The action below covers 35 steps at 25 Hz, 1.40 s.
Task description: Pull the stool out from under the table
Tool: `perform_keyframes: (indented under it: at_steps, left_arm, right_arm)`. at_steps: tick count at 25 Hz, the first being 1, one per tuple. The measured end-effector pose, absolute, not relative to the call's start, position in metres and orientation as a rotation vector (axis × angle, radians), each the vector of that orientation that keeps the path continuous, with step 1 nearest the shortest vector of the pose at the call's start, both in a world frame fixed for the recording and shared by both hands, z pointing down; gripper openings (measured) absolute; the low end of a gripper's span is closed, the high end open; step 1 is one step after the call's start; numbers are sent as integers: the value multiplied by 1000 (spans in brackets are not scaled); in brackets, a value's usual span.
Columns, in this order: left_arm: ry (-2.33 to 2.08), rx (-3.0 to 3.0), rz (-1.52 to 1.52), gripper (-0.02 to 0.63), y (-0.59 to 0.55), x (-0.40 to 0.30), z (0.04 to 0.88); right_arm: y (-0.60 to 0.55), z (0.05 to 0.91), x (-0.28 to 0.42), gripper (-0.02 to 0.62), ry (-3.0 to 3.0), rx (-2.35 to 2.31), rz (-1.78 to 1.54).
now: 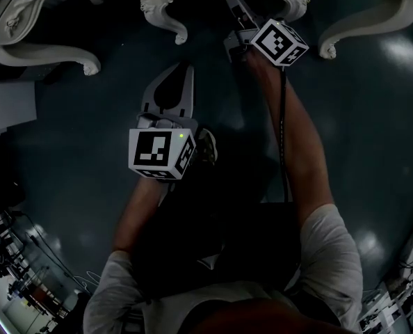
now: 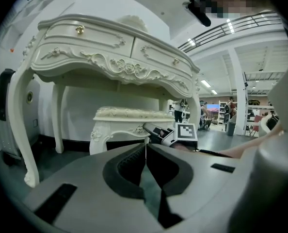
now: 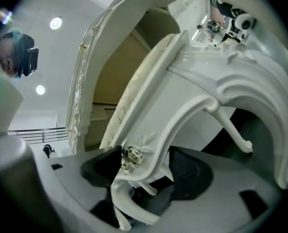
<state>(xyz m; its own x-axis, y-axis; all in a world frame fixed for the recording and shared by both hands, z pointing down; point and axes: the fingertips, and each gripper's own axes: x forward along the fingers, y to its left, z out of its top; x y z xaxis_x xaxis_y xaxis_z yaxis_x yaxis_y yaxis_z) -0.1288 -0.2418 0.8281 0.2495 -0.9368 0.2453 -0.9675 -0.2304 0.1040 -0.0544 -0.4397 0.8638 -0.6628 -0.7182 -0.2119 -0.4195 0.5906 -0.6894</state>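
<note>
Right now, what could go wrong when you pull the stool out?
1. The right gripper has its jaws open around the stool, not squeezing it, so a pull now might slip off.
2. The carved rose sits right beside one pad; closing there might scratch it.
3. A table leg stands near the stool's side, so a crooked pull might bump it.

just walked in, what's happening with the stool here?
A person holds a gripper in each hand in front of a white dressing table, with the matching stool sitting under it. The right gripper is at the stool, jaws open around its carved frame and not clamped. The left gripper is shut and empty, short of the stool. The stool does not look pulled out yet.
</note>
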Motion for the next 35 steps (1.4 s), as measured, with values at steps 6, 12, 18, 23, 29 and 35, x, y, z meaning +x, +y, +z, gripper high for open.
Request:
perform_keyframes:
  at_steps: [6,12,18,23,29,35]
  left_arm:
    - [-1770,2282,158,12,-248,-126,830]
    - [-1749,2290,154,11,-251,-123,834]
    - [-1731,2295,123,11,-255,-119,833]
    - [-1703,2308,131,12,-249,-107,836]
    - [-1841,2262,180,12,-251,-131,840]
    - [-2004,2153,392,176,-302,-210,886]
  right_arm:
    - [-440,867,-54,302,2355,-921,-838]
    - [-437,869,-54,294,2370,-932,-837]
    - [-423,870,-50,270,2368,-940,-842]
    - [-405,870,-39,262,2356,-905,-852]
    - [-385,869,-31,236,2379,-863,-861]
    - [-376,878,-24,236,2398,-882,-877]
